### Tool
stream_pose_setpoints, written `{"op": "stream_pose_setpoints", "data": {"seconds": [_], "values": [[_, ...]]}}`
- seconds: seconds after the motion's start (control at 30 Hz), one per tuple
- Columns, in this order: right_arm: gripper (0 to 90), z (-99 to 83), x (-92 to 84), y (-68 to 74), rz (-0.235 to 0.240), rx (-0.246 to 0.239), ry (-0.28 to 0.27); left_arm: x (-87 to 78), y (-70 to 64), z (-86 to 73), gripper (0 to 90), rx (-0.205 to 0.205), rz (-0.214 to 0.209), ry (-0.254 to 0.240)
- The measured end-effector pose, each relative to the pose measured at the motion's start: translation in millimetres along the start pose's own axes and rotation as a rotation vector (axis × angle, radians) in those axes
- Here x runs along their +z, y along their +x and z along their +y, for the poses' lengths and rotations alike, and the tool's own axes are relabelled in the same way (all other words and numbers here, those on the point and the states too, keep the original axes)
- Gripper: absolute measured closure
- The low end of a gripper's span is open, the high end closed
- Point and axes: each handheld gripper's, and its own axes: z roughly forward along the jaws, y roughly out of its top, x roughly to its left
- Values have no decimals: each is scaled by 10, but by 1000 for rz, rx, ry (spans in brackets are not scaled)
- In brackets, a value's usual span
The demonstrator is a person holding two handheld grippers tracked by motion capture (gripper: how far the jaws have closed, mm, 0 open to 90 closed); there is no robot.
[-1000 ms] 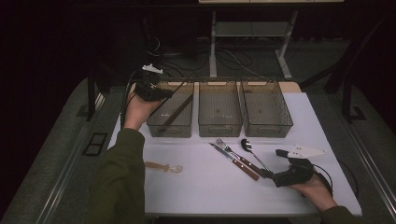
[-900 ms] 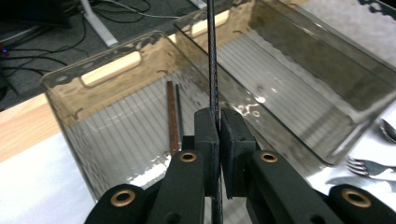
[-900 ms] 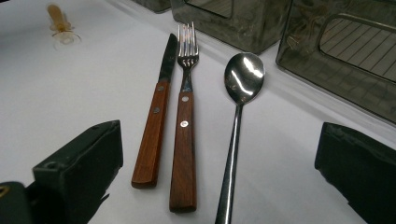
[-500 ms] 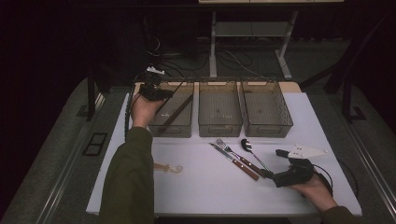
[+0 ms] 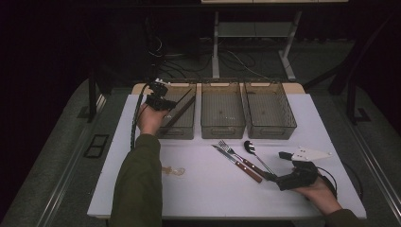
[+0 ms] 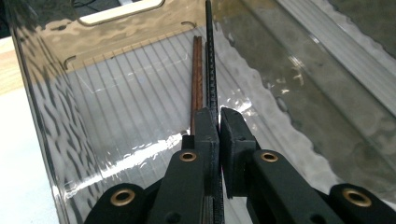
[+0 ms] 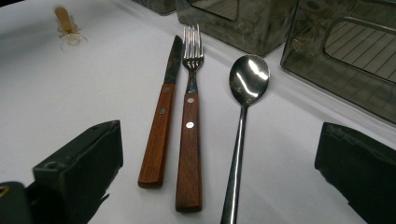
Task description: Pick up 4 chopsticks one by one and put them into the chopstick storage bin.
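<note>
Pinching black chopstick (image 6: 210, 56) near lower end inside left bin (image 5: 189, 130), left gripper (image 6: 218, 122) jaws clamped tight; seemingly light, stiff, slippery. Right gripper (image 7: 219, 163) jaws standing wide apart.

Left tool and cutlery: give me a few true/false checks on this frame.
1. The left tool is shut on a black chopstick inside the leftmost bin. True.
2. The right tool is clamped on the spoon. False: its jaws stand wide open, short of the cutlery.
3. Knife, fork and spoon lie side by side on the table. True.
4. The fork lies in the middle bin. False: it is on the table in front of the bins.
5. A brown chopstick already lies in the leftmost bin. True.
</note>
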Motion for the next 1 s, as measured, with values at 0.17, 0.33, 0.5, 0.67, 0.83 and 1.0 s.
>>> {"op": "stream_pose_setpoints", "data": {"seconds": [0.17, 0.33, 0.5, 0.67, 0.83, 1.0], "values": [[12, -1, 5, 0, 1, 2, 0, -19, 15, 3, 836, -5, 8, -22], [12, 0, 3, 0, 1, -1, 0, -24, -7, 18, 810, 3, 1, -36], [12, 0, 0, 0, 1, -1, -2, -28, -8, 24, 730, 10, 6, -41], [12, 1, 0, 2, 1, -1, -1, -75, -19, 28, 650, 12, -13, -45], [12, 1, 4, 5, -1, -1, 1, -175, -56, 50, 569, 35, -48, -61], [12, 1, 6, 7, -2, -1, 2, -303, -117, 67, 477, 56, -117, -97]]}}
